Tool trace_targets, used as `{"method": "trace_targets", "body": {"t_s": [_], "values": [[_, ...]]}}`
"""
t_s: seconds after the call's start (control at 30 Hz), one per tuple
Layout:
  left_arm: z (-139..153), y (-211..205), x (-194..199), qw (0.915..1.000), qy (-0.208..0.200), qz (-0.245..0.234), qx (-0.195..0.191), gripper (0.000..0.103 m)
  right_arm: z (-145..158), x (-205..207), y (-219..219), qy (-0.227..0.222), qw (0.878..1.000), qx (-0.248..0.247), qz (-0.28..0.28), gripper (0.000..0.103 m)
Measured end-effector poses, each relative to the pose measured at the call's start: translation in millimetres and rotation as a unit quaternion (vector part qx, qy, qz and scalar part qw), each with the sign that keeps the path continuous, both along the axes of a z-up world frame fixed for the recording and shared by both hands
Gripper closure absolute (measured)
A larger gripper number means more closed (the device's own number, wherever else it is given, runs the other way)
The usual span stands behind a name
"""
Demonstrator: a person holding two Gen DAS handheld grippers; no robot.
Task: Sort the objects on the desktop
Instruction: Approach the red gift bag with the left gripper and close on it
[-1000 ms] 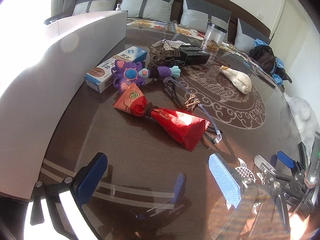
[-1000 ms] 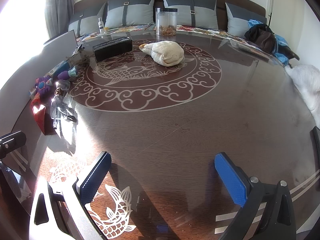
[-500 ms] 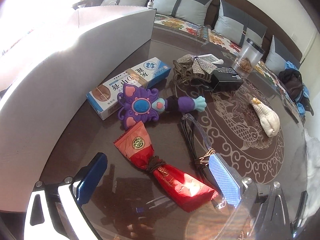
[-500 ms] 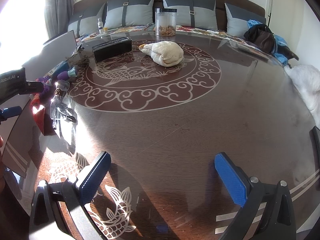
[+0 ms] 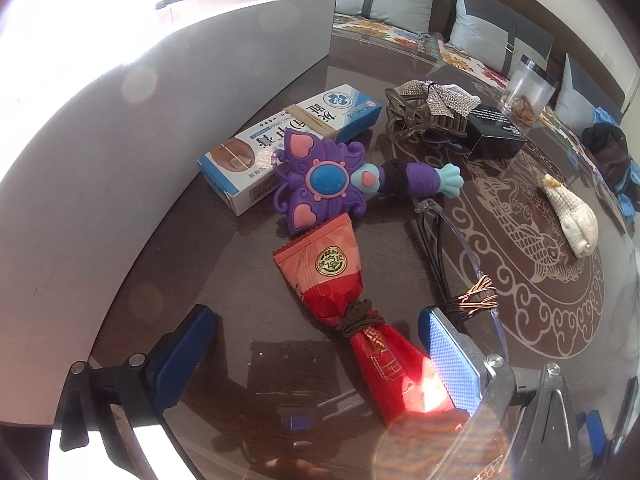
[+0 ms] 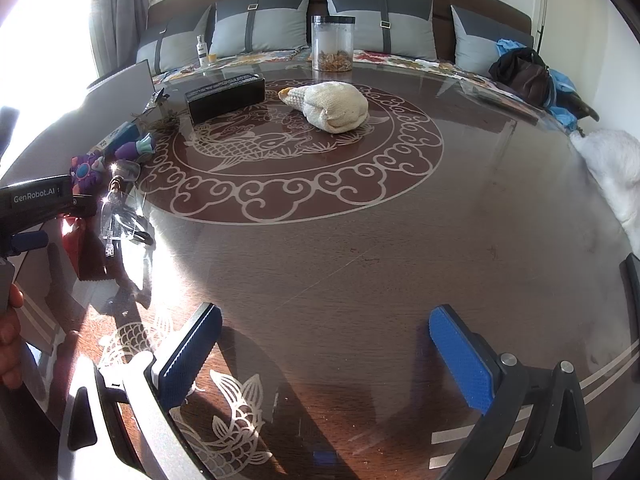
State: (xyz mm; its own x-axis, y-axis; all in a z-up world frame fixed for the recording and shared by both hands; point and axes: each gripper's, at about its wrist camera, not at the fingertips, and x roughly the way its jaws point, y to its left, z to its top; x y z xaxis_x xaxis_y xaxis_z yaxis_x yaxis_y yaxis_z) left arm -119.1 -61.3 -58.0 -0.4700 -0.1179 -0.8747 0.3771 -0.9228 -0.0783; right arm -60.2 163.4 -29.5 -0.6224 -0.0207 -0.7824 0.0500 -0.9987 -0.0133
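Two tools | left tool wide, straddling red packet | right tool wide, over bare table

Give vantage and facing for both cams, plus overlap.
Left wrist: on the left gripper, low over the table's left side, looking down at the red packet and purple toy; both open fingers show.
Right wrist: on the right gripper, facing the sofa across the table; open fingers, left gripper, a hand show.
Shared: toy, black box, cloth bag, jar.
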Motion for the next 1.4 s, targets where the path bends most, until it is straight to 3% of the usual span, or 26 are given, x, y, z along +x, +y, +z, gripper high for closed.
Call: {"method": "trace_targets", "body": {"t_s": [0.23,0.47,0.63,0.9,0.97,1.0,1.03,1.07,1.1,1.17,1.33,1.4], "values": [[2,-13,15,0.9995,-0.006,-0.021,-0.022,0.0,0,0,0,0.0,1.0,0.0,0.0,0.0],[1,-31,26,0.9992,-0.012,-0.032,-0.019,0.0,0,0,0,0.0,1.0,0.0,0.0,0.0],[7,-24,22,0.9976,0.0,-0.065,-0.021,0.0,0,1,0,0.001,1.0,0.0,0.0,0.0],[-1,-11,16,0.9926,-0.027,-0.114,-0.031,0.0,0,1,0,0.002,1.0,0.0,0.0,0.0],[1,-6,22,0.9903,-0.012,-0.133,-0.04,0.012,0,1,0,0.002,1.0,0.0,0.0,0.0],[4,-3,24,0.9887,-0.003,-0.144,-0.042,0.031,0,1,0,0.001,1.0,0.0,0.0,0.0],[7,0,26,0.9867,0.003,-0.156,-0.045,0.057,0,1,0,0.0,1.0,0.0,0.001,0.0],[9,4,26,0.9848,0.003,-0.167,-0.046,0.075,0,0,0,-0.005,1.0,0.0,0.003,0.0],[10,6,26,0.9834,0.0,-0.176,-0.042,0.084,1,-2,0,-0.016,1.0,0.0,0.012,0.0],[13,7,30,0.9826,0.007,-0.183,-0.033,0.084,5,-3,0,-0.029,0.999,-0.01,0.037,0.0],[20,0,46,0.981,0.031,-0.191,0.01,0.084,31,2,-7,0.004,0.994,-0.059,0.087,0.001],[23,-5,49,0.9812,0.038,-0.186,0.037,0.084,40,-8,-22,0.001,0.99,-0.078,0.119,0.008]]}}
